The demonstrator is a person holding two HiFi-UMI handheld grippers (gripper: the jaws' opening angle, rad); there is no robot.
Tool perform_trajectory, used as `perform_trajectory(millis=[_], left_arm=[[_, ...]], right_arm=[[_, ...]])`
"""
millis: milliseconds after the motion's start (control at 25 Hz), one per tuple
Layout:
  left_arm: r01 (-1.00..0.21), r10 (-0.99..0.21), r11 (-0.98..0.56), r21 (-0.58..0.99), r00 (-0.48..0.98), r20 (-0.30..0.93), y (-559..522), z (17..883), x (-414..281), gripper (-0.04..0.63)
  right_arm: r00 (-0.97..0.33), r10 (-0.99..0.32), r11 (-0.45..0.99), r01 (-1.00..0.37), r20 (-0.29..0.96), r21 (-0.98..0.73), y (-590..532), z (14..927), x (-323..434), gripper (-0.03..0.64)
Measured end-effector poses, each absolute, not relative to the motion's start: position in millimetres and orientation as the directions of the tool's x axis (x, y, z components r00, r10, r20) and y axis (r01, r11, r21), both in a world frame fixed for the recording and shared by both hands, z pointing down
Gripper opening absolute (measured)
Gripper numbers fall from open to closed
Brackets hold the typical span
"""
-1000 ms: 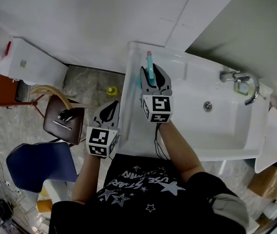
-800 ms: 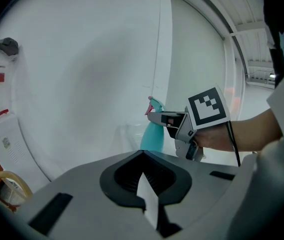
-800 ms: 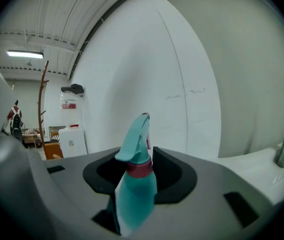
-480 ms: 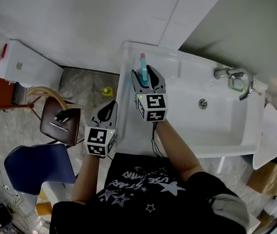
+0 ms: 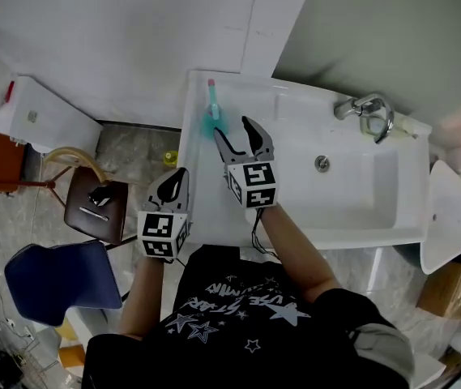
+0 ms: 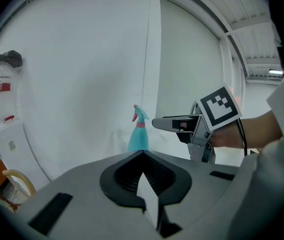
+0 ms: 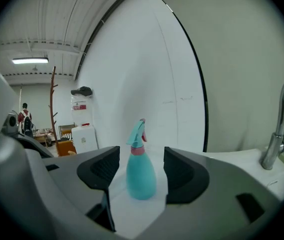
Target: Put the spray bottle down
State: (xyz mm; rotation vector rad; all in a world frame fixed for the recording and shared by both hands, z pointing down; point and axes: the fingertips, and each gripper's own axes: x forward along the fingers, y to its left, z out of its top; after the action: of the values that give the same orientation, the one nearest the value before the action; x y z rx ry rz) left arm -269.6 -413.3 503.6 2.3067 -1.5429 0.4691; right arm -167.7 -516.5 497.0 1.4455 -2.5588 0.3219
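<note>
Left gripper: jaws pressed together, tips meeting, nothing between them and nothing touched. It hangs beside the left edge of the sink.

Wall label, red and white: print too small to read.

Spray bottle: teal body, pink collar and trigger, no legible label. It stands upright and free on the sink's back-left corner.

Right gripper: jaws have just been opening and are spread wide. Nothing lies between the pads, and the bottle stands just ahead of them, untouched.

Each marker cube bears black-and-white squares only.
</note>
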Motion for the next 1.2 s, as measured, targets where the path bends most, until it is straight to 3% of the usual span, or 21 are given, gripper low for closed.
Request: perform_trajectory(millis=[280,920,1200], left_arm=[[-0.920,-0.832,-0.387,0.066,0.378,0.406,-365,483,-214,0.015],[-0.886,-0.817,-0.462,0.028,0.438,0.375,-224,464,-54,0.015],[-0.891,-0.822,-0.453,0.019,0.426,0.377,-150,463,2,0.015]], right_arm=[[-0.467,-0.846,0.457,-0.884,0.259,-0.099,-456,474,-80,0.259],[-0.332,-0.911,0.314,-0.943,0.243,-0.109,-298,454,138,0.020],[-0.318,-0.917,0.295,-0.947,0.240,-0.127,-221,456,207,0.012]])
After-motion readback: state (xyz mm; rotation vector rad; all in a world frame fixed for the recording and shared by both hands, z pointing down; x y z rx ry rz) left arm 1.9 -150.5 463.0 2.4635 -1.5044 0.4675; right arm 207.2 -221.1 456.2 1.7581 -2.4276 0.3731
